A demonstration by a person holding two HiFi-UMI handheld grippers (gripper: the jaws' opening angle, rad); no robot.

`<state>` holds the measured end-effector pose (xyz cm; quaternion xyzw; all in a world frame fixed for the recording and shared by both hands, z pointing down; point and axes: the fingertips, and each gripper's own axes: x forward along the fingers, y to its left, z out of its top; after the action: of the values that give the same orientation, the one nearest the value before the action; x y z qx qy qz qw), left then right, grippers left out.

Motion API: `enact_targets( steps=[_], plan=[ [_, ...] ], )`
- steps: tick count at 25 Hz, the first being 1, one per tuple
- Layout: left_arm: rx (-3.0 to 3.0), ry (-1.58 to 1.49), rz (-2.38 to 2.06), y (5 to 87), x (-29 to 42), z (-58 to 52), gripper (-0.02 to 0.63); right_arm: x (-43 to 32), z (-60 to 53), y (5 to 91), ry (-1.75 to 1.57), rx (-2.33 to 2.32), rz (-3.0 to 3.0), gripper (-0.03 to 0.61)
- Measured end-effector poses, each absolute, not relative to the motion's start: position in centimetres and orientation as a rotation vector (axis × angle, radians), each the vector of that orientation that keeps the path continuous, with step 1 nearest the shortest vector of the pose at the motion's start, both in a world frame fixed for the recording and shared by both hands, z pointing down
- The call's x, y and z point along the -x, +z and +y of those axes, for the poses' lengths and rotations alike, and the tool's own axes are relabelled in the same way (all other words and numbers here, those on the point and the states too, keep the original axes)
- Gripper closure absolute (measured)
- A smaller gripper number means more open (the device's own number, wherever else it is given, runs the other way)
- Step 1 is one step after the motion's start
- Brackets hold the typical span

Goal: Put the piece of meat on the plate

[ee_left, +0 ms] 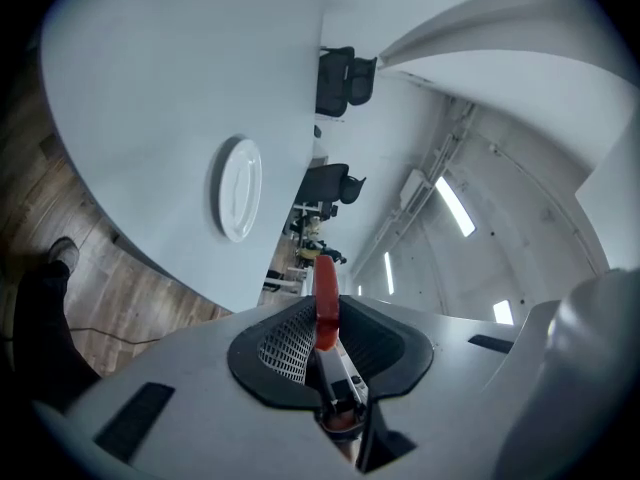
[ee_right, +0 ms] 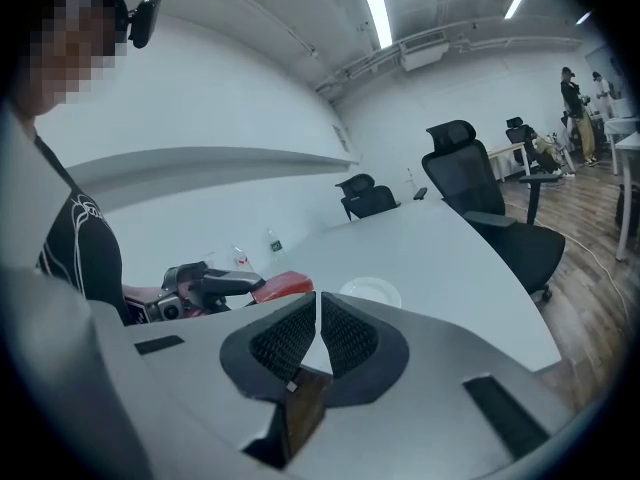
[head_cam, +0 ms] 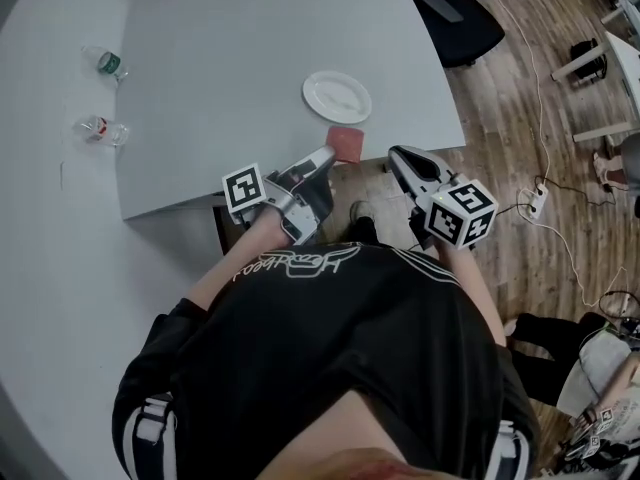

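The piece of meat (ee_left: pixel 325 298), a thin red slab, is clamped edge-on between the pads of the left gripper (head_cam: pixel 332 152). It is held at the near edge of the grey table (head_cam: pixel 220 88), just short of the white plate (head_cam: pixel 337 97). The right gripper (head_cam: pixel 396 156) is held beside it, past the table edge, with its jaws drawn together to what appears to be a hairline slit and nothing gripped between them.

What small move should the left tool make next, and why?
Probably carry the left tool forward until the meat hangs over the plate. The meat is clamped in its jaws near the edge of the table, short of the empty white plate just beyond it.
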<state>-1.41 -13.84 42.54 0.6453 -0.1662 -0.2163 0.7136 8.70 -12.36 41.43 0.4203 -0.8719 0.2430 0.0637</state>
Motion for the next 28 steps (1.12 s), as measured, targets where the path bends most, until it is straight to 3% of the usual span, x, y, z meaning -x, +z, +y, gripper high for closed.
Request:
enact_targets(
  steps=[28],
  plan=[
    [-1.363,-0.498,-0.645,49.1,-0.2,-27.3,0.538,-10.8,-26.6,46.5,0.83,-0.951,-2.651,0.56]
  ],
)
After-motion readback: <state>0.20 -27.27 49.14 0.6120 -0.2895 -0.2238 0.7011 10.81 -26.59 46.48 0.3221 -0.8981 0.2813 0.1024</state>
